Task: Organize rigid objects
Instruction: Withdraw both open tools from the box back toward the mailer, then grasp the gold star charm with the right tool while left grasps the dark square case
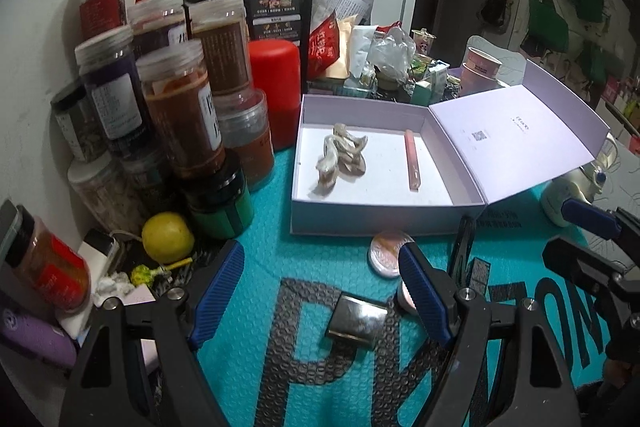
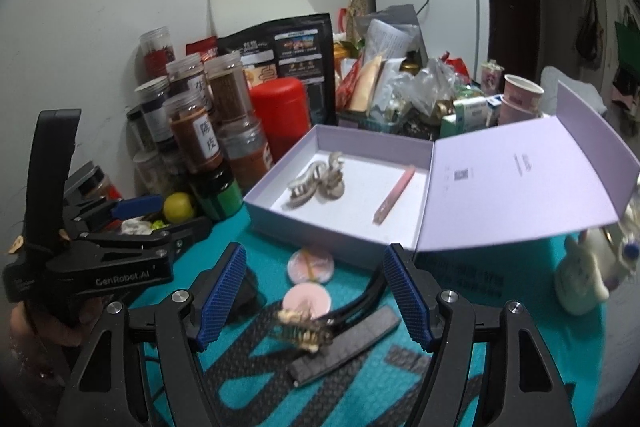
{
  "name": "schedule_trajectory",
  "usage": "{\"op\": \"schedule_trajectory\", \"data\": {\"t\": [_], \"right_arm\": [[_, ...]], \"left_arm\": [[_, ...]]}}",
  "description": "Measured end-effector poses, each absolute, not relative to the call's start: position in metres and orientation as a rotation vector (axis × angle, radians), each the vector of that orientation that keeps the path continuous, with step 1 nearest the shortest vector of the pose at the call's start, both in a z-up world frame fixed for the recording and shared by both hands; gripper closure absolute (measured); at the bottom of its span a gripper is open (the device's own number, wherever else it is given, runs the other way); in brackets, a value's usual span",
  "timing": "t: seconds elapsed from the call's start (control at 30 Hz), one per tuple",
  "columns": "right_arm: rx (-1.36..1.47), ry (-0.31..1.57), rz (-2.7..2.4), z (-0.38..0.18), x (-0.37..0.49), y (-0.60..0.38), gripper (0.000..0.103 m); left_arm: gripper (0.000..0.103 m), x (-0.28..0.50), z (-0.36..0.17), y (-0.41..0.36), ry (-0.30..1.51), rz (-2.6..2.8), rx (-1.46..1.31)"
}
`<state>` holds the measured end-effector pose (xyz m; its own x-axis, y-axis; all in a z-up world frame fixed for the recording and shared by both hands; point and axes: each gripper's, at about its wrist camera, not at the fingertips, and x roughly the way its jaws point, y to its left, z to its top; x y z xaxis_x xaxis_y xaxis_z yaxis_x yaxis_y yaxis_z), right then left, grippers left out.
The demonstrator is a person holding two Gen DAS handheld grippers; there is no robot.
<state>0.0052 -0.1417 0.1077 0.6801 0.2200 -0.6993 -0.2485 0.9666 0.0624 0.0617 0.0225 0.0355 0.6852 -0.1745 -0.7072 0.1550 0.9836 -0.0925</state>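
Box [image 1: 384,215] of pale lilac card sits open on my teal mat [image 1: 280,227], its lid [image 1: 516,131] thrown back to the right. Inside, on the white floor, lie a beige hair claw [image 1: 340,157] at the left and a pink stick [image 1: 412,159] toward the right, well apart from each other.

Just in front of the box wall rest two small round pink compacts [image 2: 310,265], one behind the other. Nearer me lies a black hair clip [image 2: 356,301] with a gold, jewelled ornament, resting on a flat dark grey strip [image 2: 348,345]. A small square metallic case [image 1: 356,321] lies on the mat's printed lettering.

My left gripper [image 1: 320,291] tilts down toward the mat, its blue-padded jaws standing wide with the metallic case lying on the mat between them; the pads press on nothing. My right gripper [image 2: 316,293] points down at the same slope. Its jaws are spread wide around the black clip below, and I grip nothing there either. From the right camera, my left hand [image 2: 44,323] wraps the other tool's black handle at the frame's left edge.

Behind and to the left, stacked spice jars [image 1: 180,115] and a red canister [image 1: 276,91] crowd against the wall, with a yellow lemon [image 1: 168,237] at their foot. A white figurine [image 2: 580,275] stands under the raised lid.
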Motion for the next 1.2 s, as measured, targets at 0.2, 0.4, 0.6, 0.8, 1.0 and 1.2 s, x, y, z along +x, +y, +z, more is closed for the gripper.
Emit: {"op": "schedule_trajectory", "data": {"t": [0.2,0.4,0.6,0.8,1.0,1.2], "right_arm": [[-0.003,0.821,0.277,0.091,-0.001,-0.142,0.031],[0.015,0.866,0.288,0.063,0.004,-0.139,0.031],[0.042,0.912,0.283,0.039,0.013,-0.139,0.031],[0.053,0.938,0.263,0.023,0.017,-0.141,0.031],[0.064,0.969,0.305,0.013,0.020,-0.138,0.031],[0.086,1.011,0.324,0.003,0.021,-0.137,0.031]], "left_arm": [[0.023,0.056,0.025,0.025,0.825,-0.200,-0.045],[0.023,0.054,0.012,0.028,0.845,-0.195,-0.054],[0.023,0.053,-0.003,0.027,0.873,-0.206,-0.042],[0.023,0.054,-0.015,0.031,0.892,-0.198,-0.068],[0.023,0.052,-0.028,0.024,0.904,-0.220,-0.051],[0.023,0.052,-0.033,0.018,0.906,-0.255,-0.054]]}}
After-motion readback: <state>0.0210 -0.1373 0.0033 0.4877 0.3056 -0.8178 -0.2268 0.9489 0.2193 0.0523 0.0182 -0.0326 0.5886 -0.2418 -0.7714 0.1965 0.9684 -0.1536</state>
